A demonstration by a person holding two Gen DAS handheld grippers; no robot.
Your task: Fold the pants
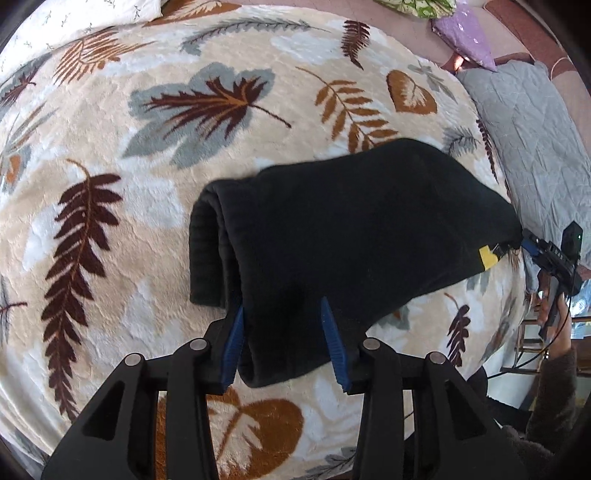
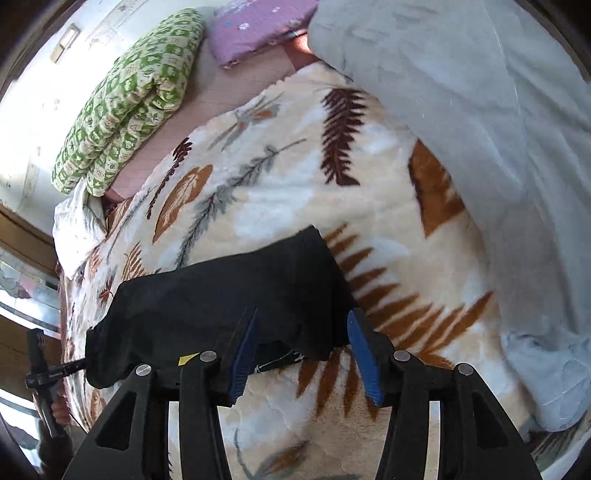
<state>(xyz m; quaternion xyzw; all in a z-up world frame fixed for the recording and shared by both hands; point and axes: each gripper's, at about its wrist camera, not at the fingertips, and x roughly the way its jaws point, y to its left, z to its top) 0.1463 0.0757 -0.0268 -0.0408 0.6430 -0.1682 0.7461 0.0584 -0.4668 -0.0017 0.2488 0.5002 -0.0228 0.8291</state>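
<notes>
Black folded pants [image 1: 351,221] lie on the leaf-patterned blanket [image 1: 147,184], with the thick rolled fold at their left end. A yellow tag [image 1: 487,256] shows at the right corner. My left gripper [image 1: 282,302] is open and straddles the near edge of the pants, with cloth filling the gap between its blue fingers [image 1: 232,343]. In the right wrist view my right gripper [image 2: 303,312] is open over the near edge of the pants [image 2: 221,295], whose hem lies between the pads. The right gripper [image 1: 532,249] also shows at the pants' right corner, held by a hand.
A grey quilt [image 2: 480,129] lies along the blanket's right side. A green patterned folded quilt [image 2: 129,99] and a purple pillow [image 2: 251,33] sit at the far end of the bed. A white pillow [image 1: 74,18] lies at the top left. The bed's edge [image 1: 517,332] drops off beside the hand.
</notes>
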